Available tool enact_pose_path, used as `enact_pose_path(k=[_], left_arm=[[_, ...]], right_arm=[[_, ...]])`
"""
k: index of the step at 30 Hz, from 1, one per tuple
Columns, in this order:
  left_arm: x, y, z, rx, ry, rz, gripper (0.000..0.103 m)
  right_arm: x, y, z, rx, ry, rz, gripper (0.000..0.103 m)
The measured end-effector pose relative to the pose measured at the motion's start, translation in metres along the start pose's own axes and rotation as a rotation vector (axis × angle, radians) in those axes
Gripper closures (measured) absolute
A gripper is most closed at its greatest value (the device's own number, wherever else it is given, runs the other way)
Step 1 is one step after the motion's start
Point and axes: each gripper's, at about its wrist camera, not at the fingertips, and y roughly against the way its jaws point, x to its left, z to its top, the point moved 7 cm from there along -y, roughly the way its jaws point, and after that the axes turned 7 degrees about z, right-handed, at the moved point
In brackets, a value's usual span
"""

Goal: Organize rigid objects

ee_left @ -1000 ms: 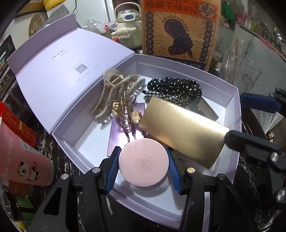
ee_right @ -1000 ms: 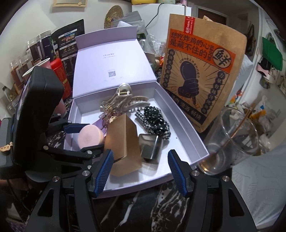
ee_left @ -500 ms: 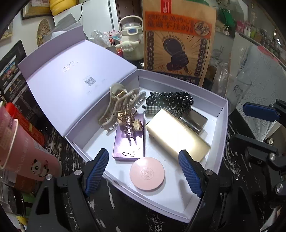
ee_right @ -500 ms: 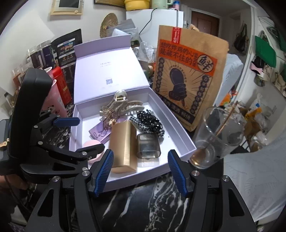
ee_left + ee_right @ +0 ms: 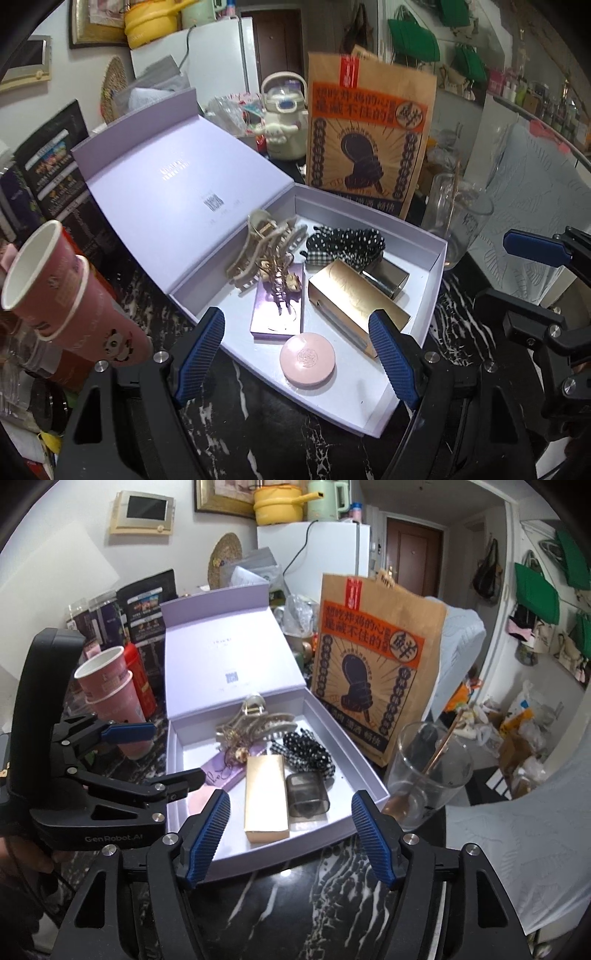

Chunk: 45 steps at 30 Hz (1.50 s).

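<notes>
Both jaws of the left hand-held gripper (image 5: 297,352) stand wide with nothing between them, above the near edge of the lilac box (image 5: 437,266). The right hand-held gripper (image 5: 290,836) is opening its jaws, also empty, over the black marbled bench (image 5: 295,893).

The box sits on the bench with its lid (image 5: 177,192) leaning back. From the right wrist, the left hand-held gripper's body covers the box's near left corner and most of the pink round compact (image 5: 307,359), which the left wrist shows whole on the box floor. The brown paper bag (image 5: 373,664) behind the box is cut off at its base by the box wall.

Inside, the gold case (image 5: 266,797) lies flat, partly behind a blue pad in the left view. The smoky case (image 5: 308,794) shows fully only from the right wrist. Hair clips (image 5: 266,254) pile over the purple case (image 5: 277,317), tangled and hard to separate. The spotted scrunchie (image 5: 351,243) lies beside them.
</notes>
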Motion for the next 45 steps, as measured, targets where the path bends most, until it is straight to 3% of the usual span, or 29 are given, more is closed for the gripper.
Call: enact_pose_path(k=[6, 19, 27, 45], left_arm=[[0.008, 0.032, 0.005, -0.060, 0.019, 0.018, 0.023], [0.017, 0.083, -0.004, -0.126, 0.048, 0.043, 0.023], [0.028, 0.101, -0.019, -0.140, 0.104, 0.057, 0.023], [0.029, 0.106, -0.053, -0.102, 0.114, 0.061, 0.023]], right_arm=[[0.006, 0.025, 0.003, -0.040, -0.021, -0.036, 0.016], [0.023, 0.066, -0.004, -0.076, -0.027, -0.126, 0.003], [0.032, 0.085, -0.014, -0.109, -0.057, -0.168, 0.003], [0.040, 0.089, -0.048, -0.077, -0.109, -0.165, 0.002]])
